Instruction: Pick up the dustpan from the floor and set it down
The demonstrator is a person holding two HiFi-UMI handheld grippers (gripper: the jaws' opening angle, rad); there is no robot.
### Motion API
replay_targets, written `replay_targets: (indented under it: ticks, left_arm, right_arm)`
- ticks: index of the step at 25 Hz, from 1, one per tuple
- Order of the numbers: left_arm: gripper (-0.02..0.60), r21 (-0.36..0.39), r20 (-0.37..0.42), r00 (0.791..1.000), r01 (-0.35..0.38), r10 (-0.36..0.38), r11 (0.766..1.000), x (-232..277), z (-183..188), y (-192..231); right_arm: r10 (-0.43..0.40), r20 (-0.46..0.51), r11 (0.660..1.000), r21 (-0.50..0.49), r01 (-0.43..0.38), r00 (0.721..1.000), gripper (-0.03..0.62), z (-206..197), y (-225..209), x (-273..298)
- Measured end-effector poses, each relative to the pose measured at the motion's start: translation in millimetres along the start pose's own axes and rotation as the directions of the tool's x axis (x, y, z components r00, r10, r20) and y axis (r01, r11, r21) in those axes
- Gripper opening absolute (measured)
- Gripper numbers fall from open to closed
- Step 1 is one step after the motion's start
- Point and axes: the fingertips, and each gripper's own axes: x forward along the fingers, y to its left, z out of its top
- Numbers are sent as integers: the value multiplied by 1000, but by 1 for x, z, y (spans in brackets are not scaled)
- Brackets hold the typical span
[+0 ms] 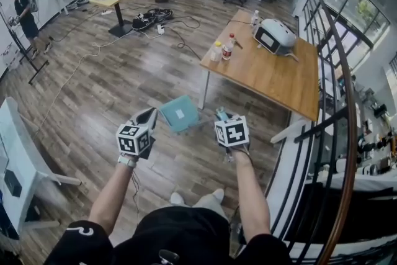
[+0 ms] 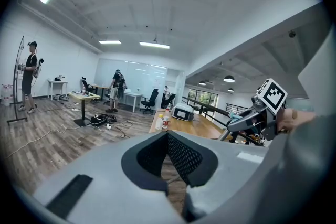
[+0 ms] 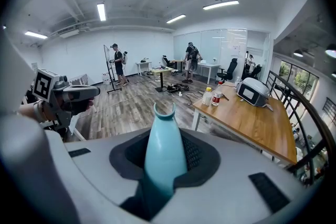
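The wooden table (image 1: 273, 77) is the largest hazard we see. Its near corner and leg stand close behind the dustpan (image 1: 172, 110), so a wide swing on the way down could knock the pan against them. The pan hangs clear of the floor (image 1: 124, 77), in front of us and between our two tools. Our right gripper (image 1: 220, 116) is clenched on the teal handle (image 3: 164, 149) alone. With the pan's weight so far out from the grip, we judge it could twist or slip in the pads if we tilt it quickly. Our left gripper (image 2: 168, 139) has its jaws together on nothing, so it gives no support.

We can read no writing. The pan carries a small white label (image 1: 180, 113), too small to read. The print on the bottles (image 1: 228, 46) on the table is just as unclear.
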Motion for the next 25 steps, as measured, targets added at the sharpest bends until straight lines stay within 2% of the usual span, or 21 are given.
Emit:
replay_targets:
  ticks: [7,17,25]
  left_arm:
    - [-3,20,-26,1000,-3,3,1000,3,-9,1]
    - [-3,11,-46,999,0,1,1000,3,-23,1]
    - [-3,-9,-68,998,8,-8,1000,4,-45,-4]
  right_arm:
    - [16,0,1000,15,-16,1000,87,-6,3,3]
    - [9,9,1000,18,-9,1000,87,-21,5,14]
    - [-10,-10,999,30,10,1000,87,-49,4,24]
